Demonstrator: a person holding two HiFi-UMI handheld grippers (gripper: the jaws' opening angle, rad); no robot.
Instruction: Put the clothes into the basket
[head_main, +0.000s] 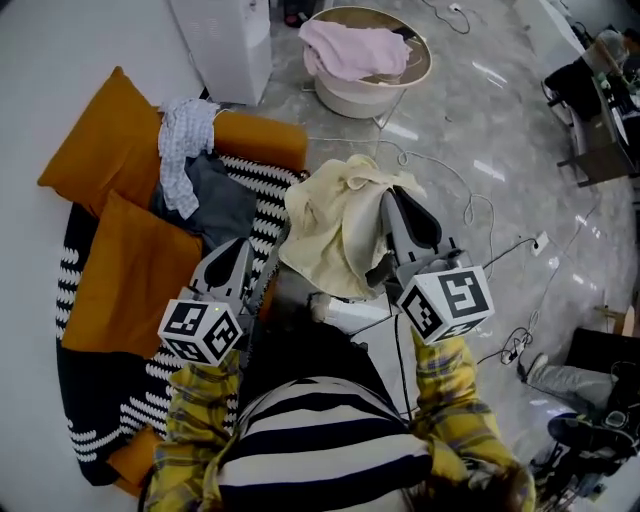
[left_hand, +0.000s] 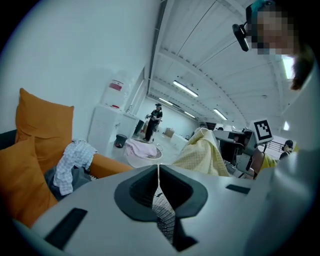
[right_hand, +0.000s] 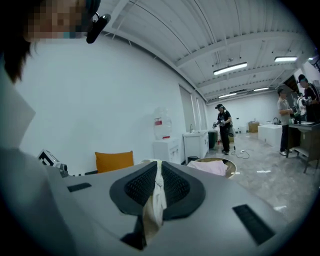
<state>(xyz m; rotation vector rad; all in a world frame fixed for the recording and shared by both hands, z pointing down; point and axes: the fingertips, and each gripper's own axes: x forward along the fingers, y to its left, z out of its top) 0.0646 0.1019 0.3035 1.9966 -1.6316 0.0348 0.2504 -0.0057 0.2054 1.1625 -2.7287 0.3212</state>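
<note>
Two orange cushions (head_main: 105, 140) are being propped against the white wall, over a black-and-white striped blanket (head_main: 95, 430). Loose cables (head_main: 512, 345) are being left lying on the glossy grey floor (head_main: 470, 110). A white cabinet (head_main: 225, 40) is being kept beside the cushions.

A glossy grey marbled floor (head_main: 470, 110) spreads ahead of the right gripper (head_main: 396, 196), white cables (head_main: 478, 212) trailing over it to that gripper's right. Left of the left gripper (head_main: 243, 245) lie orange cushions (head_main: 120, 270) on a black-and-white striped cover (head_main: 262, 190). Walls (right_hand: 100, 90) are white; strip lights (right_hand: 229, 68) line the ribbed ceiling (right_hand: 165, 30).
</note>
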